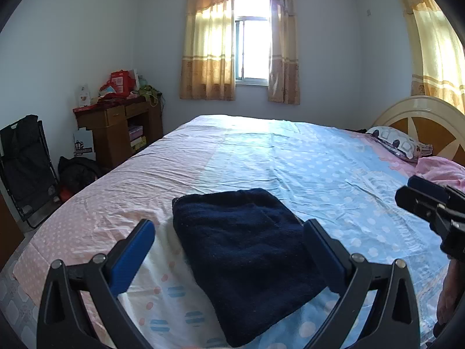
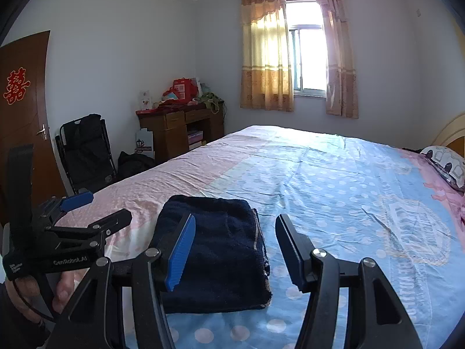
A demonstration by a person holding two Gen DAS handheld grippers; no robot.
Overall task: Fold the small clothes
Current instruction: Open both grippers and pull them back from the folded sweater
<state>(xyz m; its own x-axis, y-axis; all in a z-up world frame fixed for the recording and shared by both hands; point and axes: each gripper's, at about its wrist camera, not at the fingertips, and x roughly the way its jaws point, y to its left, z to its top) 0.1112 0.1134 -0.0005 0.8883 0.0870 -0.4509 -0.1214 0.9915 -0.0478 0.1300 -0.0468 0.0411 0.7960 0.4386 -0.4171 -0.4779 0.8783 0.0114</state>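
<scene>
White walls; curtained window point(image 1: 251, 37) admits daylight. Wooden desk point(image 1: 119, 129) stands in corner; brown door point(image 2: 21, 116) at left.

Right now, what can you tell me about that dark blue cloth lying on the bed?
The dark blue garment is a thick, fuzzy, fleece-like piece, folded into a neat rectangle of several layers. A seam or hem edge shows along its right side in the right wrist view. It lies flat on the pink and blue dotted bedsheet, near the bed's front edge. Neither the left gripper nor the right gripper grips it; both are open above it.
</scene>
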